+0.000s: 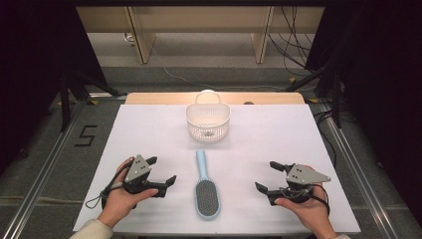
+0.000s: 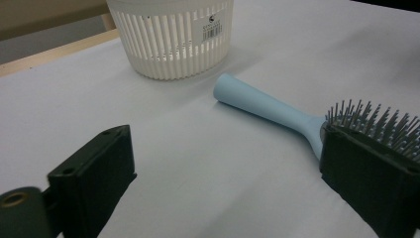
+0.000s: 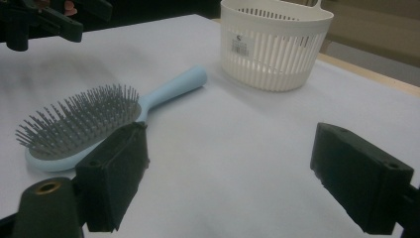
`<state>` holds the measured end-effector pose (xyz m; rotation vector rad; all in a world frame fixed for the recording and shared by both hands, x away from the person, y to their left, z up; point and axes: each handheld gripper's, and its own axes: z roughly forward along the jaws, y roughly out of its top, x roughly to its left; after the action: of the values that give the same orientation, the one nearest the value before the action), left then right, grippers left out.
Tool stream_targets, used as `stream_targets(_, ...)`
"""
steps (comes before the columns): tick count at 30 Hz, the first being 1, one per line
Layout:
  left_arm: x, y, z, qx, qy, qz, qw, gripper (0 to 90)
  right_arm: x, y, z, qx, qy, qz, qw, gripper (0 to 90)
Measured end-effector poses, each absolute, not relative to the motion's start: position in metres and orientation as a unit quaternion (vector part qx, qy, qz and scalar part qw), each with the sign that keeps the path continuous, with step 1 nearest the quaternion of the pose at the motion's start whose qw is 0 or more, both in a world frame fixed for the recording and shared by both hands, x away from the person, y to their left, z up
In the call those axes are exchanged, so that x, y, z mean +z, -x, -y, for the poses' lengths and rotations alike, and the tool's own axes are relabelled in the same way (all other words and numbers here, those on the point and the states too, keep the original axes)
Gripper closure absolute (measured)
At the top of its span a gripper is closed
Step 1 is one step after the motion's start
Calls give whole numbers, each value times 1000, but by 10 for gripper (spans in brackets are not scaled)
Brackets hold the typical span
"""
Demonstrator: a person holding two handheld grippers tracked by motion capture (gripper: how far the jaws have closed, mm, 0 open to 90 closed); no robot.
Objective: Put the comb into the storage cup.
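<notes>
On the white-covered bench (image 1: 149, 134), a light blue hairbrush (image 1: 206, 191) is laid flat near the middle of the near edge, bristles facing up. Its handle is pointed toward the far edge, and its oval head with grey bristles is placed closest to the person. Beyond the tip of the handle, a white slotted basket (image 1: 208, 122) with a loop handle is stood upright near the middle of the far edge, apart from the brush. A small barcode label is seen on the basket wall.

The left gripper (image 1: 160, 173) is held in the person's left hand (image 1: 118, 201) just to the left of the brush head, near the near edge. Its jaws are spread apart with nothing between them, and they are pointed toward the brush without touching it. In the left gripper view, the brush (image 2: 277, 106) is seen just past the right-hand jaw, with the basket (image 2: 171, 39) farther off.

The right gripper (image 1: 268, 175) is held in the person's right hand (image 1: 308, 209) to the right of the brush head, also near the near edge and a little farther from the brush. Its jaws are likewise spread, with bare bench between them. In the right gripper view, the brush (image 3: 99, 119) is seen beside the left-hand jaw and the basket (image 3: 275, 42) beyond it.
</notes>
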<state>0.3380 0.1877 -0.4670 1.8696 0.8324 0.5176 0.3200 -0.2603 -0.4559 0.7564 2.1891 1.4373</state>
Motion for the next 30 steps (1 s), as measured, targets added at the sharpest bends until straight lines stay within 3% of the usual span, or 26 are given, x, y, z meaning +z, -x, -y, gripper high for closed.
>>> stream_targets(6, -464, -340, -183, 214, -769, -336, 501, 176, -456, -320, 260, 516, -271, -786, 207, 157)
stream_targets(11, -455, -346, -175, 191, -772, -301, 527, 550, -456, -321, 259, 515, -275, -785, 206, 157)
stream_targets(12, -451, -352, -167, 191, -786, -278, 517, 645, -456, -321, 259, 515, -277, -784, 206, 157)
stream_targets(16, -450, -370, -141, 197, -814, -282, 469, 873, -456, -321, 260, 516, -278, -783, 206, 158)
stream_targets(30, -468, -430, -66, 150, -876, -276, 366, 900, -456, -321, 261, 521, -278, -781, 202, 160)
